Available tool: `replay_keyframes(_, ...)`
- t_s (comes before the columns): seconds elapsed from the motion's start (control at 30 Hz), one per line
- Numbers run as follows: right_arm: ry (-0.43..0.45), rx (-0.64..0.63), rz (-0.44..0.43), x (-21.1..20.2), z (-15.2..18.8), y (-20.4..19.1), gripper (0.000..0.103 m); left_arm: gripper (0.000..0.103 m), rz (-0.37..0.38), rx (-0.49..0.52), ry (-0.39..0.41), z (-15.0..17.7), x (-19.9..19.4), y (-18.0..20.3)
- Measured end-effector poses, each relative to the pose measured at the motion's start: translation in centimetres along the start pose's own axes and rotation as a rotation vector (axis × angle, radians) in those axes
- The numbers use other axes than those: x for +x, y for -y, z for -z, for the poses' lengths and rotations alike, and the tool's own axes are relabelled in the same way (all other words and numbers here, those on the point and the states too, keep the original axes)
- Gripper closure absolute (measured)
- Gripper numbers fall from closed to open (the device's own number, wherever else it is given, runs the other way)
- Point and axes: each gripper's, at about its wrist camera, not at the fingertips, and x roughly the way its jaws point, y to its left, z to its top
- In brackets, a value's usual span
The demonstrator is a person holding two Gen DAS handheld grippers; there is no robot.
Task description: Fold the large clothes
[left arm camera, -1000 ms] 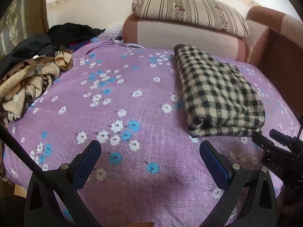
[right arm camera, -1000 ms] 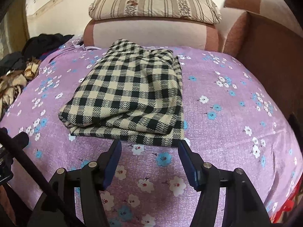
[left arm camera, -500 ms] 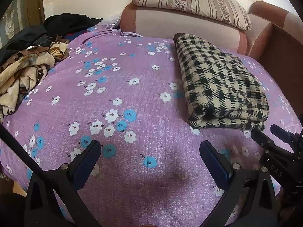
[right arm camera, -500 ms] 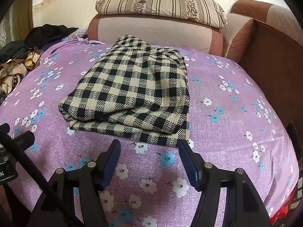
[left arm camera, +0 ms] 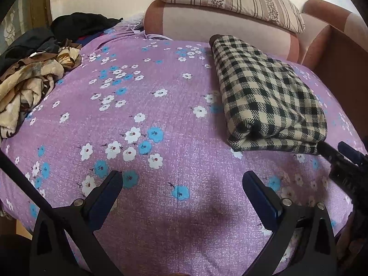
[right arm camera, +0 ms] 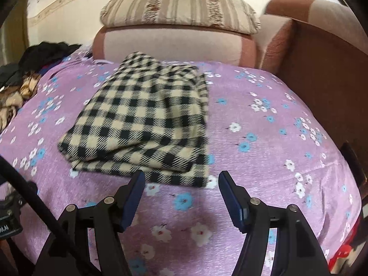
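Hovering wide open and empty: left gripper [left arm camera: 181,179] and right gripper [right arm camera: 181,179], lying ahead on purple floral bedspread [left arm camera: 149,119] the folded black-and-cream checked garment [right arm camera: 142,124], apparently finished and released.

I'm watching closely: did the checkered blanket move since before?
No. The checkered blanket keeps its far corner by the sofa cushion; only the cameras shifted.

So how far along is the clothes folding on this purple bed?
Done: the black-and-cream checked garment lies folded in a neat stack on the purple flowered bedspread. In hand: nothing; the left gripper and right gripper both hover open and empty. Left: a crumpled pile of tan and black clothes by the bed's left edge looks unfolded.
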Motion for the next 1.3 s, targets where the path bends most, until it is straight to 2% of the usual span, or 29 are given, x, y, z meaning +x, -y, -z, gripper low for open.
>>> replay_keyframes(0.13,-0.019,0.017,-0.001,0.3,0.1,0.3,0.031,0.000,0.005,-0.001,-0.008,0.0,0.1,0.0)
replay_keyframes(0.5,-0.008,-0.058,-0.005,0.2,0.5,-1.4,0.030,0.000,0.021,-0.008,-0.037,0.1,0.7,-0.1)
replay_keyframes(0.93,-0.015,-0.008,0.008,0.6,0.3,-0.3,0.029,0.000,0.036,-0.016,-0.035,0.1,0.6,-0.4)
replay_keyframes(1.07,-0.020,0.023,-0.003,0.6,0.0,0.2,0.029,0.000,0.007,-0.006,-0.042,0.2,1.1,0.0)
replay_keyframes(1.3,0.015,-0.001,-0.008,-0.6,0.3,0.1,0.028,0.000,-0.014,0.054,-0.025,1.1,0.4,1.2)
